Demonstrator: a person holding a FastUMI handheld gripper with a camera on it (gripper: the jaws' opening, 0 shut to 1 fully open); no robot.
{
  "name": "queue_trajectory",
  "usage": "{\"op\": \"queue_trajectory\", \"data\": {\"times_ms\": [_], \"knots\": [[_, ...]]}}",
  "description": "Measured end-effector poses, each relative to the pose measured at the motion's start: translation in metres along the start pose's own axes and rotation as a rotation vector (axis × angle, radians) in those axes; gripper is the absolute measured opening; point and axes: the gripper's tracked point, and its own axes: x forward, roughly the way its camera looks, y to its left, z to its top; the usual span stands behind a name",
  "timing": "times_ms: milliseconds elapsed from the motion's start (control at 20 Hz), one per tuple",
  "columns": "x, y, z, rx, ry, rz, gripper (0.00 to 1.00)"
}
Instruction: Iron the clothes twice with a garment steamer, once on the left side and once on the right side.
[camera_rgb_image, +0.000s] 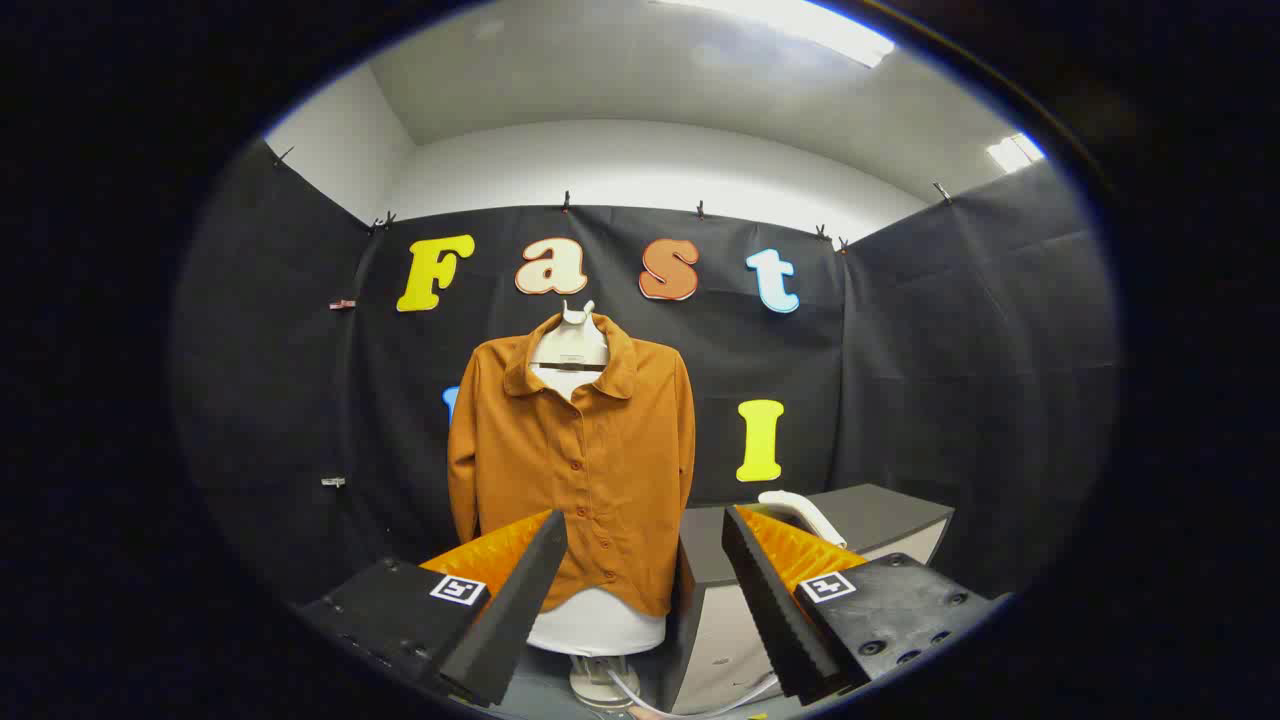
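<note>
The shirt is hung on a mannequin beyond the open, empty hand-held gripper; the steamer is laid on the bench to its right.

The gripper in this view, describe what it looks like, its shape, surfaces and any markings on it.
The gripper has two long wedge-shaped fingers with ridged, saw-toothed inner faces and quilted padding on their outer sides. Each sits on a flat black block fixed with screws, and each block carries a small square black-and-white marker. The fingers stand apart, open, holding nothing.
</note>
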Motion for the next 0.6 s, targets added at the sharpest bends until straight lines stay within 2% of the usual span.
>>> {"op": "queue_trajectory", "data": {"times_ms": [600], "knots": [[-0.0049, 0.0032, 0.0009, -0.015, 0.000, -0.002, 0.98]]}}
